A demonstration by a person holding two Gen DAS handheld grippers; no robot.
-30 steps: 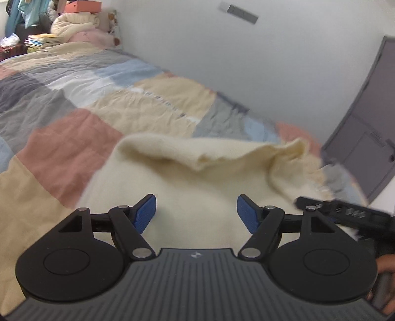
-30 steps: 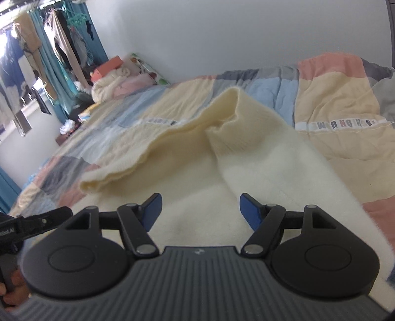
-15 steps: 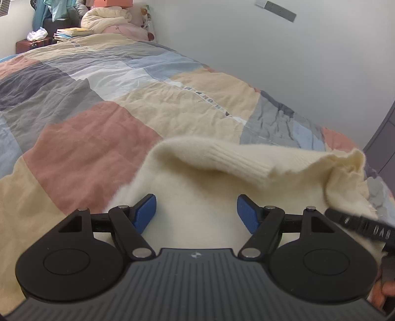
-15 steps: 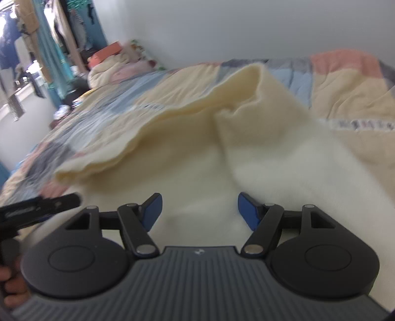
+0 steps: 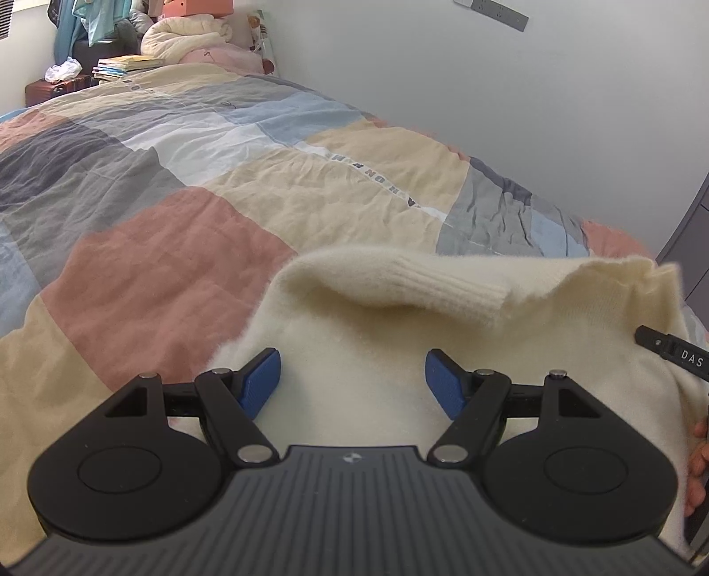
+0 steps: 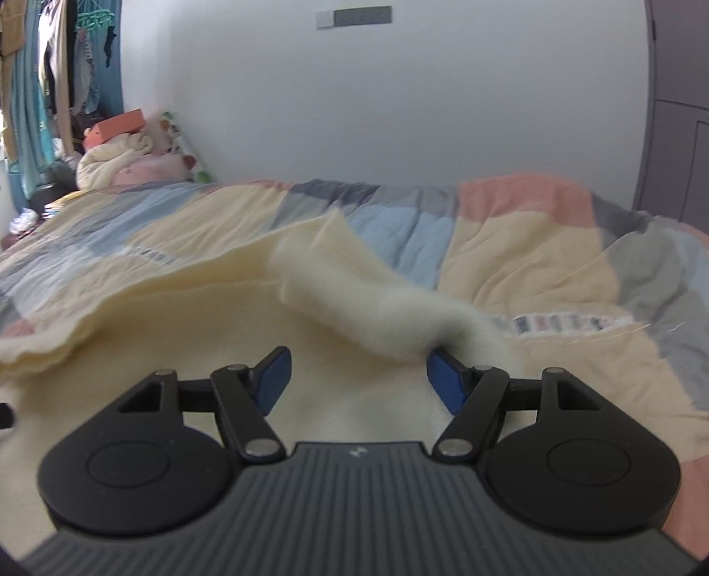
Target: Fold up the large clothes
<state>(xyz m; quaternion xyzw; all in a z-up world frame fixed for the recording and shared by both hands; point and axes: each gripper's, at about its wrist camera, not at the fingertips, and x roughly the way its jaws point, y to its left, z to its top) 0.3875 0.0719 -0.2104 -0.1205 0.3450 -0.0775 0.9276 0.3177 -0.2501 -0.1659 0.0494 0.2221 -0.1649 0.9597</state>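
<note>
Our left gripper (image 5: 353,381) and right gripper (image 6: 356,381) gape wide, holding nothing, over the fluffy cream knitted sweater (image 5: 399,354) heaped on the patchwork quilt (image 5: 177,212); soft, light and floppy (we judge), best pinched at its ribbed hem (image 5: 443,288).

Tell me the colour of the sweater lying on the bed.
Cream, a pale off-white knit sweater; it shows best in the left wrist view.

the sweater (image 5: 399,354) lies on the quilt (image 5: 177,221), which covers the bed along the wall (image 5: 487,110). both grippers sit over the sweater, the right gripper (image 6: 356,376) to the right of the left gripper (image 5: 353,381). bedding (image 5: 190,35) is heaped at the far end.
</note>
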